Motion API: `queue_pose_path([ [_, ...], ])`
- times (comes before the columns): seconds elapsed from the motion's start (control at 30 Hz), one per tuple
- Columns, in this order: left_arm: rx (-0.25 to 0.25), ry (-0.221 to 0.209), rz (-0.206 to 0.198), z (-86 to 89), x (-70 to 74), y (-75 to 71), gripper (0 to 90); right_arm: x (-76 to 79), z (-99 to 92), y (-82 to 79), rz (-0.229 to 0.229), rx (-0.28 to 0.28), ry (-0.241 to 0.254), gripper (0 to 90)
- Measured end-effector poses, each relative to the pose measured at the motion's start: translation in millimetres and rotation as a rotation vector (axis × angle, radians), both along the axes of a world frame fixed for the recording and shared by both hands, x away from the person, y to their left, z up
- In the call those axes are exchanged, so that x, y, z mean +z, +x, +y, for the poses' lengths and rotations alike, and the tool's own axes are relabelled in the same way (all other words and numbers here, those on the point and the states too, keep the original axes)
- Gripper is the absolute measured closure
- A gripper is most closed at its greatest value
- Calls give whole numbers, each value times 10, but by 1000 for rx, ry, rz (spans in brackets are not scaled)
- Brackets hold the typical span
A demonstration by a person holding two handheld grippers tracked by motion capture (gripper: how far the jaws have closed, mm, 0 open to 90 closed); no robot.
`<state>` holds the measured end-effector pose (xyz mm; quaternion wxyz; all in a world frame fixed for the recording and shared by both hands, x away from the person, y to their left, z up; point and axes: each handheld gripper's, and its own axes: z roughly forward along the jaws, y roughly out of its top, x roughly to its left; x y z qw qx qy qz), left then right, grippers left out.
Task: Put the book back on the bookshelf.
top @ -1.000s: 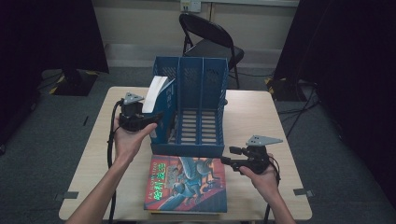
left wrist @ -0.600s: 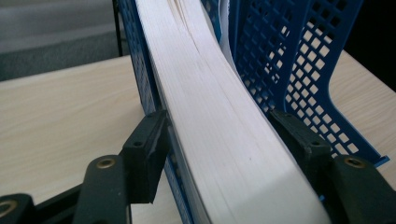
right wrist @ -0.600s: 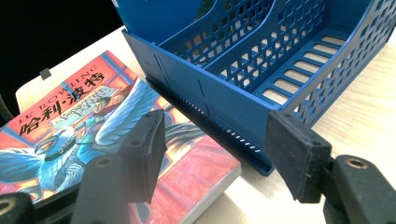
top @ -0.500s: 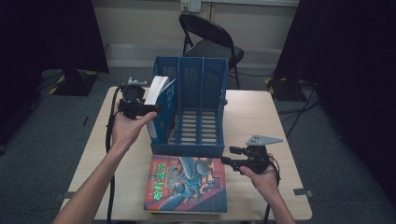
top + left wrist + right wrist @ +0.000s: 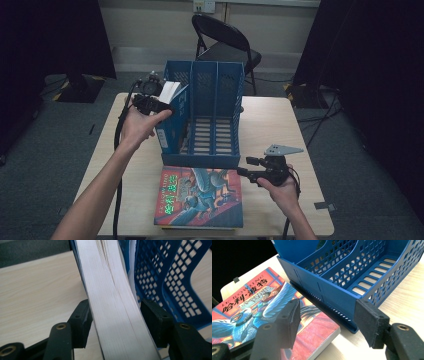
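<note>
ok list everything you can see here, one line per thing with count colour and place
file rack: 1, blue, three slots, middle of table
book in rack: 1, white page edges, blue cover, leftmost slot, tilted
book on table: 1, red and blue cover, lying flat in front of rack
table: 1, light wood
folding chair: 1, black, behind table
left gripper: 1, black, jaws around the book in rack
right gripper: 1, black, jaws open, near rack's front right corner

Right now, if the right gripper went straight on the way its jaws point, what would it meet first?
Probably the blue file rack: the right gripper aims its open, empty jaws at the rack's low front corner, with the book flat beside it. Depth is unclear, so the book's edge might come first.
</note>
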<state>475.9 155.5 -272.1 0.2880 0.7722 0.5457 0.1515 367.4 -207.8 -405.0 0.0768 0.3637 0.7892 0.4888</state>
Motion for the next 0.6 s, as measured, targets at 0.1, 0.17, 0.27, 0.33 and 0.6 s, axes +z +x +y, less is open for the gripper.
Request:
queue_pose_path([
  [0.1,5,6,46,-24,9,69,405,-2,4,-1,1,3,-1,383],
  [0.17,9,22,71,-41,26,105,409,0,1,-1,2,5,1,383],
  [0.27,18,35,115,-57,49,177,426,0,-11,1,6,3,8,384],
  [0.33,29,33,129,-70,56,206,421,2,-20,0,8,5,10,385],
  [0.6,58,79,170,-150,-28,315,428,9,-31,-1,9,9,14,385],
])
